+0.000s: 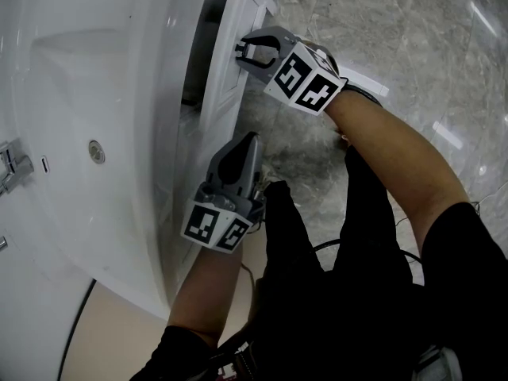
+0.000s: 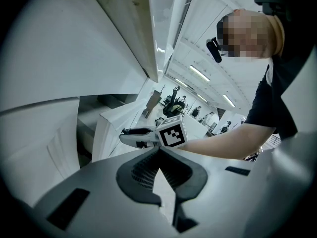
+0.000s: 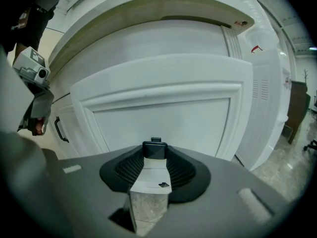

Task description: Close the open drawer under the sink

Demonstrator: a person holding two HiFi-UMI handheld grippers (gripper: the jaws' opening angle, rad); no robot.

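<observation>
Grey marbled floor tiles (image 1: 397, 22) fill the right of my head view, and one white sink (image 1: 95, 78) fills the left. I count one drawer (image 3: 163, 118) beneath the sink. It stands open: a dark gap separates its panelled white front from the cabinet, and its inside is hidden from me. One faucet (image 1: 12, 165) is cut off by the left edge, and one round overflow hole (image 1: 96, 151) shows in the basin.

I count two grippers, each carrying one marker cube (image 1: 305, 82). My right gripper (image 1: 240, 51) is at the drawer front. Its jaws sit wide on either side of the single dark drawer handle (image 3: 155, 150), which fills the gap between the pads, so they appear to clamp it. I see that handle only end-on, as a small block. My left gripper (image 1: 252, 137) points along the cabinet front near the drawer's closer end, its jaw tips meeting with nothing between them.

One black door handle (image 3: 59, 129) on a neighbouring cabinet shows at the left of the right gripper view. Two bare forearms (image 1: 389, 145) reach in; the rest of the person is a mass of black clothing.
</observation>
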